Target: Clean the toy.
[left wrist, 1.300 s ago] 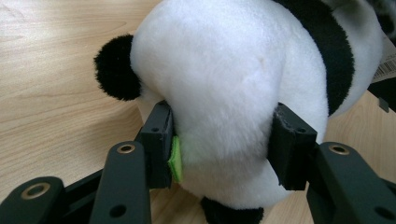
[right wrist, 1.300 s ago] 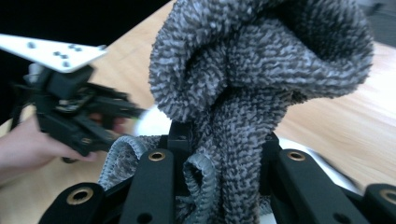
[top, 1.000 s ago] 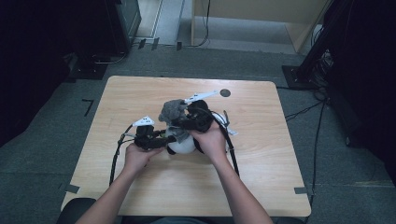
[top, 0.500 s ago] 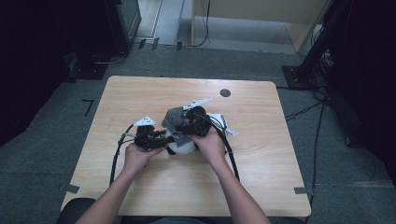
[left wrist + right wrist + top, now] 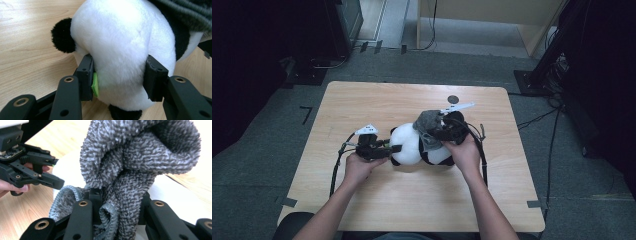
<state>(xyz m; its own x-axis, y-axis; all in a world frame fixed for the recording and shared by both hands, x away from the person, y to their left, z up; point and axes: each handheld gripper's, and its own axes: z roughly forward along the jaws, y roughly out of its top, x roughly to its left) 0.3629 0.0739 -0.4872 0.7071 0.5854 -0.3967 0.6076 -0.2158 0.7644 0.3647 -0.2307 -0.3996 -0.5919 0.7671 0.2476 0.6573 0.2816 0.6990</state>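
Note:
A black-and-white panda plush (image 5: 408,144) lies on the wooden table (image 5: 362,105). My left gripper (image 5: 395,148) is shut on its white head (image 5: 117,42), one jaw pressed into each side, with a green tag (image 5: 95,85) by the left jaw. A grey knitted cloth (image 5: 427,125) is draped over the panda's body. My right gripper (image 5: 435,133) is shut on that cloth (image 5: 130,157), bunched between its jaws (image 5: 120,202). The right gripper view also shows the left gripper (image 5: 56,171) at the left and white plush (image 5: 170,192) under the cloth.
A small dark round spot (image 5: 453,99) marks the table behind the plush. Black cables (image 5: 337,165) trail from both grippers across the wood. Dark stands and cabling (image 5: 557,70) sit on the carpet around the table.
My right gripper has moved right with the grey cloth, and the panda's white head now shows uncovered. The left gripper has stayed about where it was.

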